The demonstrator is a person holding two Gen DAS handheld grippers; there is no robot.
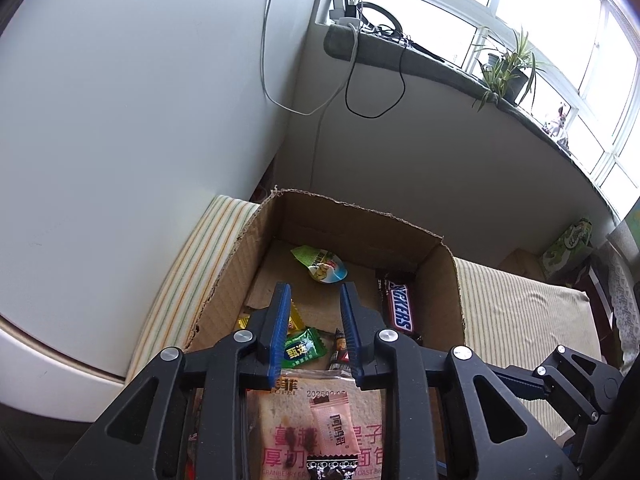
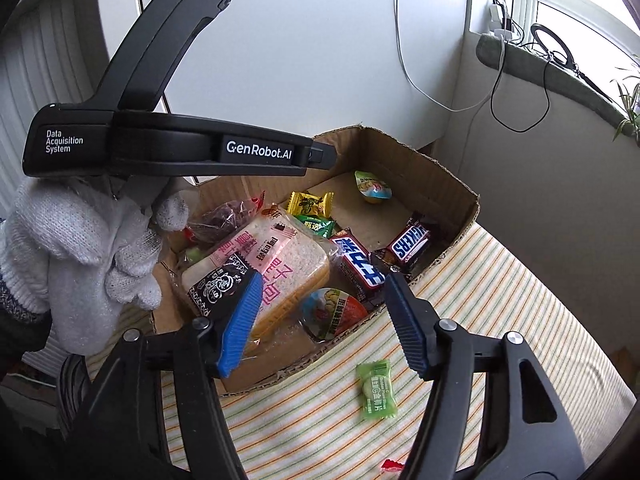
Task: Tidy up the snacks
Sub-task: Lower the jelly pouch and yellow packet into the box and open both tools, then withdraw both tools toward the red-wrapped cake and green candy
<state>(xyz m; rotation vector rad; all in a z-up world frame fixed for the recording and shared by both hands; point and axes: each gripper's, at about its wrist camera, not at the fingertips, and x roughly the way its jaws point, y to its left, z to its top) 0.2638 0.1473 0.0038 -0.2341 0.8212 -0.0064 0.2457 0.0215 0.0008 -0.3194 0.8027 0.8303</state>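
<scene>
Green candy lies on the striped cloth, just outside the box, nothing touching it. Judged light, slick and crinkly; best pinched across its middle. Right gripper spread, empty, above it. Left gripper slightly parted, empty, over the box's snacks.

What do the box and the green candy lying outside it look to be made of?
Box: brown corrugated cardboard, matte; its torn rim shows ragged edges. Green candy: seemingly a thin plastic wrapper, slightly glossy, with crimped ends.
</scene>
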